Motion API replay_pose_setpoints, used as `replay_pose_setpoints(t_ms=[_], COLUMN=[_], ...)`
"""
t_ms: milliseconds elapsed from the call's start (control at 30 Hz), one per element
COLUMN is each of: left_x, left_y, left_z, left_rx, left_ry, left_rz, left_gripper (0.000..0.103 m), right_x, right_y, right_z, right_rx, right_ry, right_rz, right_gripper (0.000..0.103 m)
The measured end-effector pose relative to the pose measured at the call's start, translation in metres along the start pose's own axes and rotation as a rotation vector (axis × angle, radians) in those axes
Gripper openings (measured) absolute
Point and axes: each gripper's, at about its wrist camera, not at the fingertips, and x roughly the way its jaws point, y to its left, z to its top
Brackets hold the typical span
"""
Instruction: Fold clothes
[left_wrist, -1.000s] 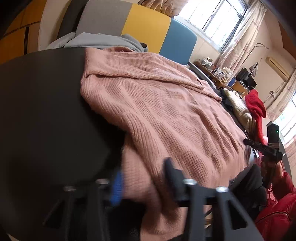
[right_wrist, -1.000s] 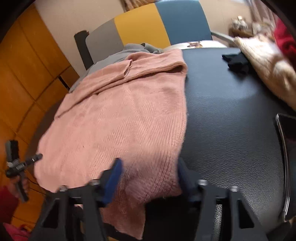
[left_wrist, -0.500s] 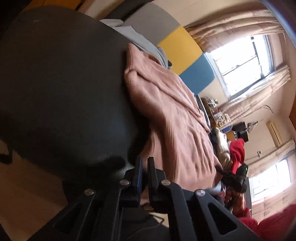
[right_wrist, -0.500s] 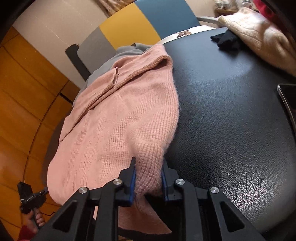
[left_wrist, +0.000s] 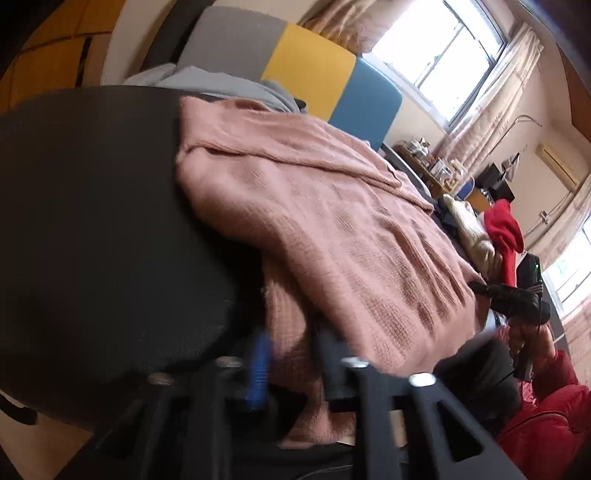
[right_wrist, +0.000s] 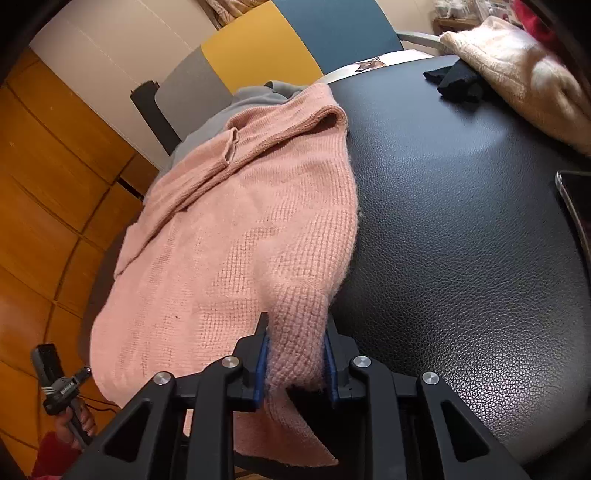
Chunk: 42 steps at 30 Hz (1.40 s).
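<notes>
right gripper (right_wrist: 295, 363): my jaws pinched on the near hem corner of the pink sweater (right_wrist: 236, 236).
left gripper (left_wrist: 290, 363): blurred; hem sits between my fingers, grip state unclear.
step: lift both corners level, carry toward the collar.
sweater: spread flat on the black table (right_wrist: 461, 221), hem overhanging the near edge.

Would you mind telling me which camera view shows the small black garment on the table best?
The right wrist view: the small black garment lies unobstructed on the black table beside the cream sweater. The left wrist view shows only a dark sliver, mostly hidden behind the pink sweater.
</notes>
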Motion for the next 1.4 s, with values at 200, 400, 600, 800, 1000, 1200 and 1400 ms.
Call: replay_pose_setpoints(t_ms=[200,400,600,800,1000,1200,1400], left_x=[-0.082,-0.065,-0.051,-0.035,-0.009,-0.067,-0.123], left_y=[0.032,0.059,0.066,0.058,0.032,0.01,-0.005], left_z=[-0.01,-0.057,-0.053,-0.06,-0.048,-0.023,-0.023], left_rx=[-0.254,-0.375,-0.376,-0.329,-0.272,-0.179,-0.149], left_ry=[-0.206,-0.084,-0.136,-0.125,0.068,-0.14,-0.227], left_rz=[-0.109,-0.076,-0.178,-0.269,-0.381,-0.523,-0.593], left_gripper=[0.006,0.008,0.044,0.053,0.008,0.002,0.001], right_x=[0.002,0.002,-0.006,-0.004,-0.001,-0.043,-0.087], right_y=[0.004,0.003,-0.009,0.016,0.013,-0.008,-0.013], right_z=[0.0,0.003,0.004,-0.007,0.001,-0.005,-0.038], right_rx=[-0.017,-0.037,-0.018,-0.201,-0.17,-0.042,0.042], right_ry=[0.006,0.021,0.057,0.07,0.097,0.088,0.137], right_rz=[-0.051,-0.036,0.116,0.032,0.044,0.248,0.426], right_gripper=[0.021,0.023,0.055,0.057,0.02,0.019,0.019])
